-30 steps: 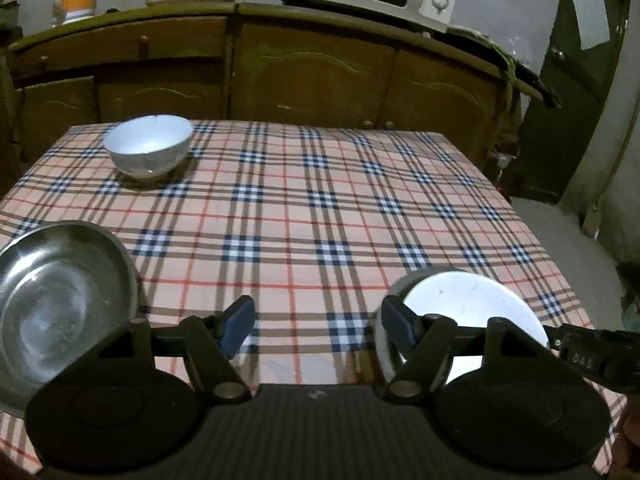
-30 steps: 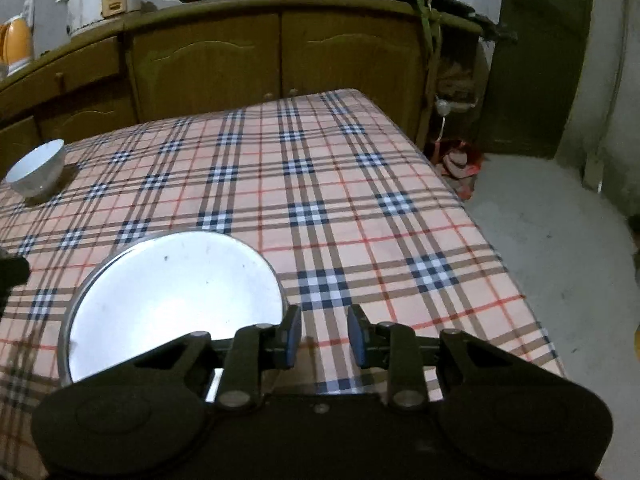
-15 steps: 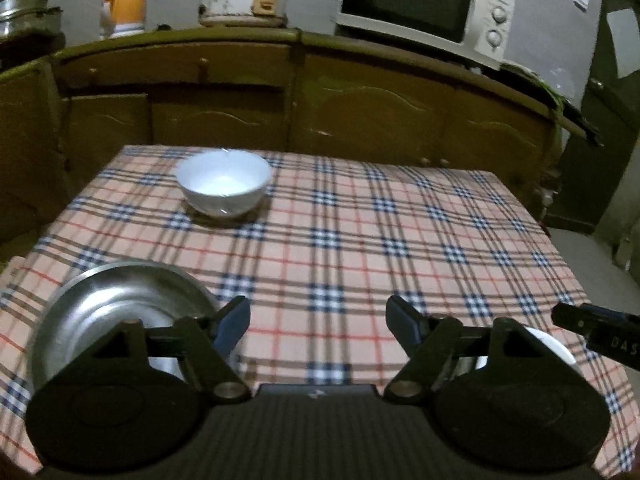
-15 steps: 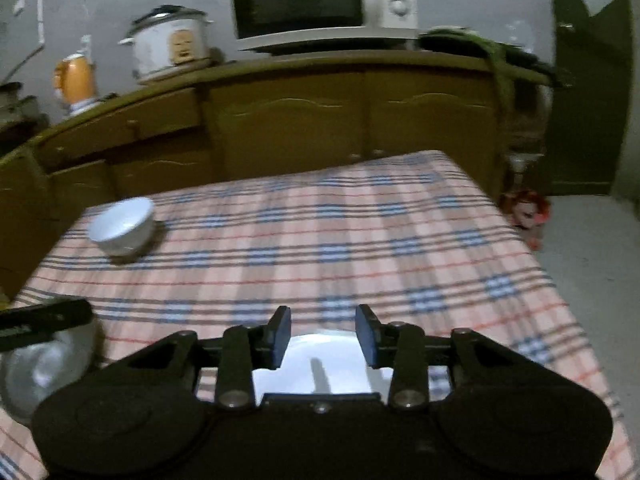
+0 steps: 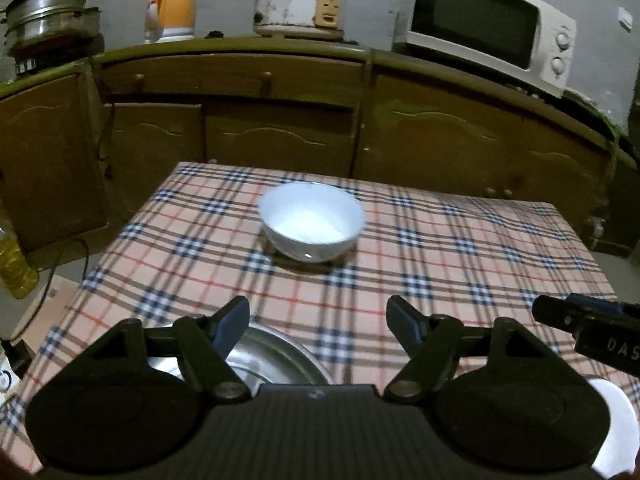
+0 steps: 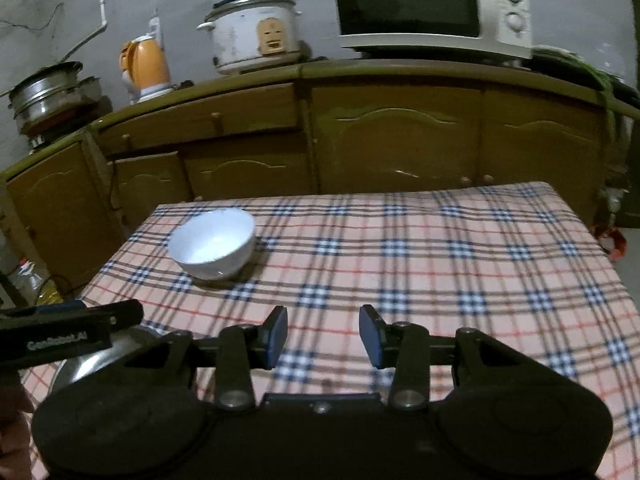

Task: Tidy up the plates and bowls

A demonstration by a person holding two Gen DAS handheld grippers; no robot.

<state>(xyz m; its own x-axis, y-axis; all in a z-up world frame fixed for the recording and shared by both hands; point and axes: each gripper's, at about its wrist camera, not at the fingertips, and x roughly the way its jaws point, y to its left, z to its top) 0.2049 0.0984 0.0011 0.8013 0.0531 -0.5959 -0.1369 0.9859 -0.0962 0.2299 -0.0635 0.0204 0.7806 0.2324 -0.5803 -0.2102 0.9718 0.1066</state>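
On the bench [image 5: 460,240], under a checked cloth, a white bowl [image 5: 311,226] stands upright toward the far side, well ahead of both grippers. From the left wrist view, the left gripper [image 5: 318,326] stands wide open with nothing between its fingers; a steel bowl [image 5: 276,356] lies just below its left finger, and a white plate [image 5: 616,432] shows at the lower right edge, a thing the right wrist view does not show. The right gripper [image 6: 323,336] has just been opening; its jaws are parted with only cloth behind them. Its tip enters the left view at the right, marked with letters that read "DAS". In the right view the left gripper's finger carries a label, seemingly "GenRobot.AI", though it is blurred. Beyond, a microwave [image 6: 428,4], rice cooker [image 6: 254,34] and orange kettle [image 6: 146,68] sit on the cabinet [image 6: 360,136].
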